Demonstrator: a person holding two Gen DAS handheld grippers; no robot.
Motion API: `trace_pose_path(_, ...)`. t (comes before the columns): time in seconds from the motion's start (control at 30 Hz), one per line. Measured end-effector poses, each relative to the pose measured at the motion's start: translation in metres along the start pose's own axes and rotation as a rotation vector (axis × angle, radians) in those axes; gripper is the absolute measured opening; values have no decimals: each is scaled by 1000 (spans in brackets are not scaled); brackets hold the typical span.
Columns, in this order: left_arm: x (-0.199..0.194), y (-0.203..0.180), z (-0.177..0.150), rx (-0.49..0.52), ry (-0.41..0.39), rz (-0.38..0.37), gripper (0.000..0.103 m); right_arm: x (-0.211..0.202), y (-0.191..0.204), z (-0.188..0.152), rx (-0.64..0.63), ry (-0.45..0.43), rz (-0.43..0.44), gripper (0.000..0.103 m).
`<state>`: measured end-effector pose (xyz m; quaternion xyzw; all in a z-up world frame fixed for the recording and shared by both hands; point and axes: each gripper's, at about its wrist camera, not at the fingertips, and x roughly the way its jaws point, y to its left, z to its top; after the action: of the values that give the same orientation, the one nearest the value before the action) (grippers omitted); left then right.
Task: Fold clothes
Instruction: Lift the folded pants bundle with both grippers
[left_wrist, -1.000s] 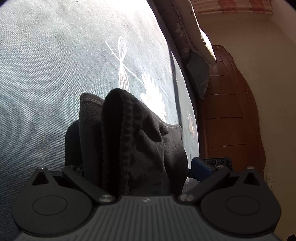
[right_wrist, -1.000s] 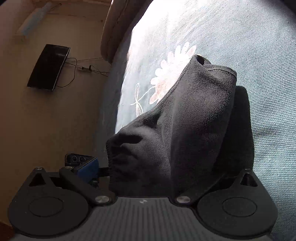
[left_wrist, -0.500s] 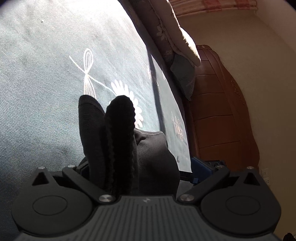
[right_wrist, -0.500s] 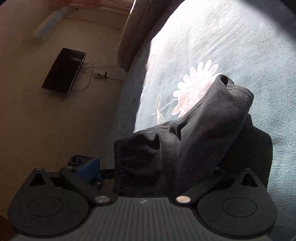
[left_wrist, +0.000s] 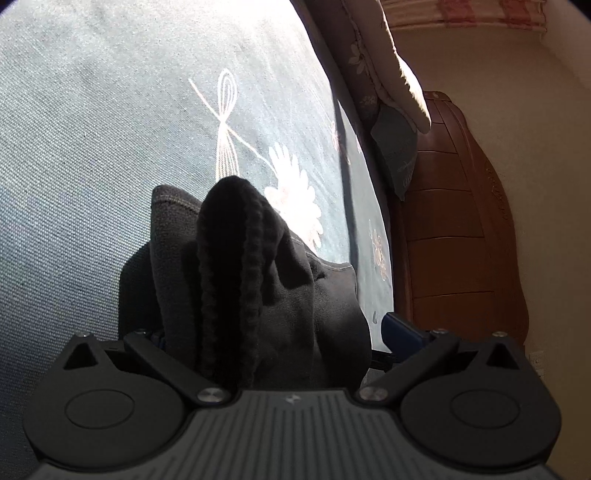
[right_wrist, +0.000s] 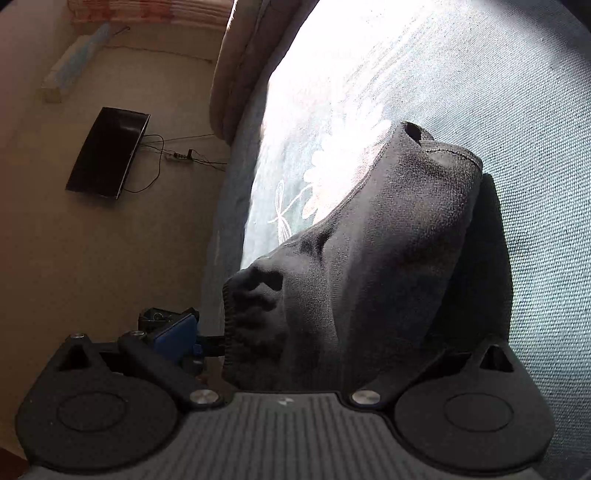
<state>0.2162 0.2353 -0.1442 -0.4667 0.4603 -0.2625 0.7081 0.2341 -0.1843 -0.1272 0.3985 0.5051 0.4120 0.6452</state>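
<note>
Black knit garment (left_wrist: 258, 288) hanging between our two grippers

Our left gripper (left_wrist: 266, 332) and right gripper (right_wrist: 332, 332) each clamp it; cloth extends straight ahead over the blue-grey flowered bedspread (left_wrist: 92, 147).

The black garment (left_wrist: 258, 295) bunches over the left claw (left_wrist: 273, 332), hiding both fingertips, and does the same to the right claw (right_wrist: 314, 332) (its grip cannot be judged). The bed (left_wrist: 92, 147) runs off every frame's edge.
</note>
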Motion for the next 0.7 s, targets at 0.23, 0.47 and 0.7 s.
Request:
trace_pose_path(0.23, -6, -14, 2, 25, -15, -83, 102, -12, 26, 4, -17, -26, 97, 103)
trace_pose_path(0.47, 8, -32, 6, 67, 10, -105, 102, -37, 43, 3, -70, -69, 103, 103)
trace_pose_path(0.7, 41, -59, 8, 118, 72, -103, 102, -75, 44, -4, -89, -126, 81, 103)
